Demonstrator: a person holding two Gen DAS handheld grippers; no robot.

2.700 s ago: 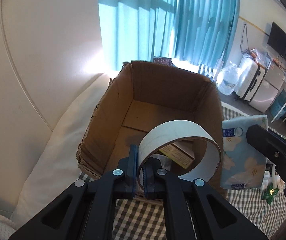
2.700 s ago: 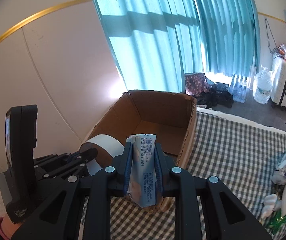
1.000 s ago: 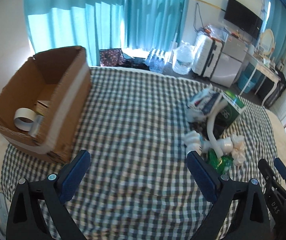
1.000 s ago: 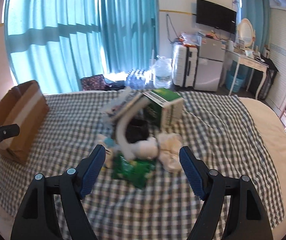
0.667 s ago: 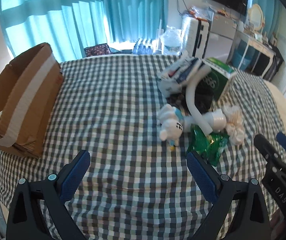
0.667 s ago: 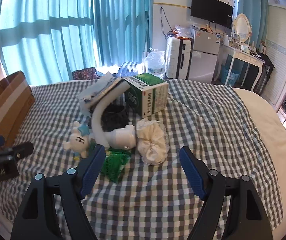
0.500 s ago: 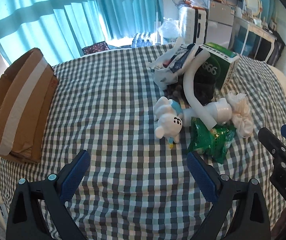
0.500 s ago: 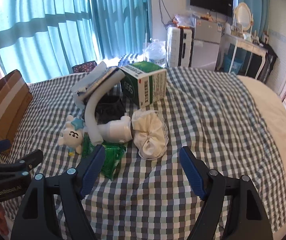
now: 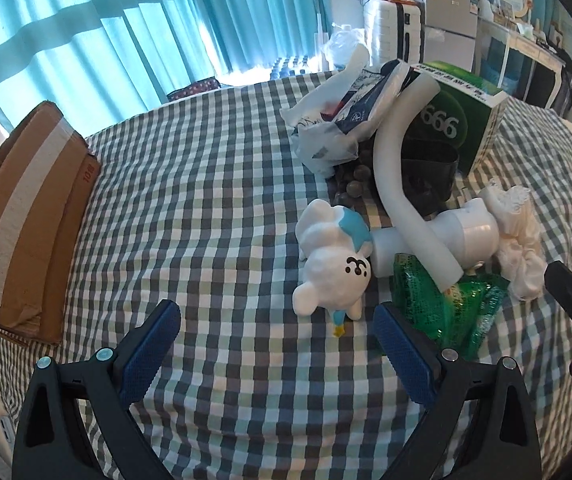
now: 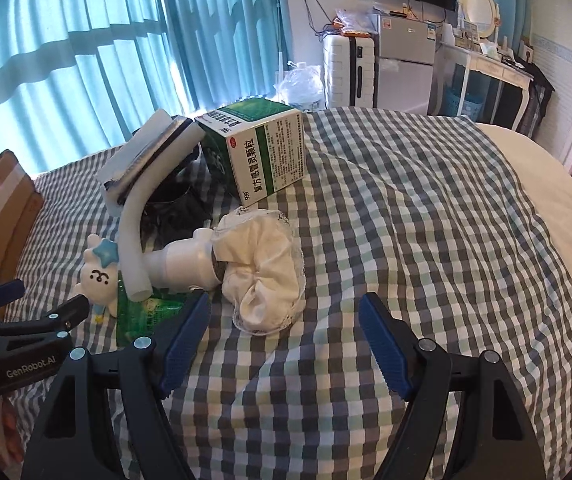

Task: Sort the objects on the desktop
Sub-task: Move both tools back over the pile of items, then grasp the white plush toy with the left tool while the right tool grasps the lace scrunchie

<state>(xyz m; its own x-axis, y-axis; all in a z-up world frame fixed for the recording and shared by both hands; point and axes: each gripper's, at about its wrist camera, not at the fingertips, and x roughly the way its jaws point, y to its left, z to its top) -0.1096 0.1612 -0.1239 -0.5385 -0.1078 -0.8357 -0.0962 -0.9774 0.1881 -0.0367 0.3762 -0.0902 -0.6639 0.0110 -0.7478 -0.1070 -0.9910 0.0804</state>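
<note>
Cardboard box (image 9: 26,216) sits at the bed's far left while the pile – plush toy (image 9: 335,264), green packet (image 9: 445,308), hose (image 9: 401,184) – lies unsorted before the left gripper (image 9: 276,344) and right gripper (image 10: 284,336), both spread wide, empty

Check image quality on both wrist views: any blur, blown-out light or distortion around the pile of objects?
Left wrist view: sharp, the white plush toy and green packet crisp; strong fisheye bending, dark corner vignette; curtains backlit but not clipped. Right wrist view: equally sharp, print on the green medicine box clearly resolved; the window's lower edge glares slightly.
</note>
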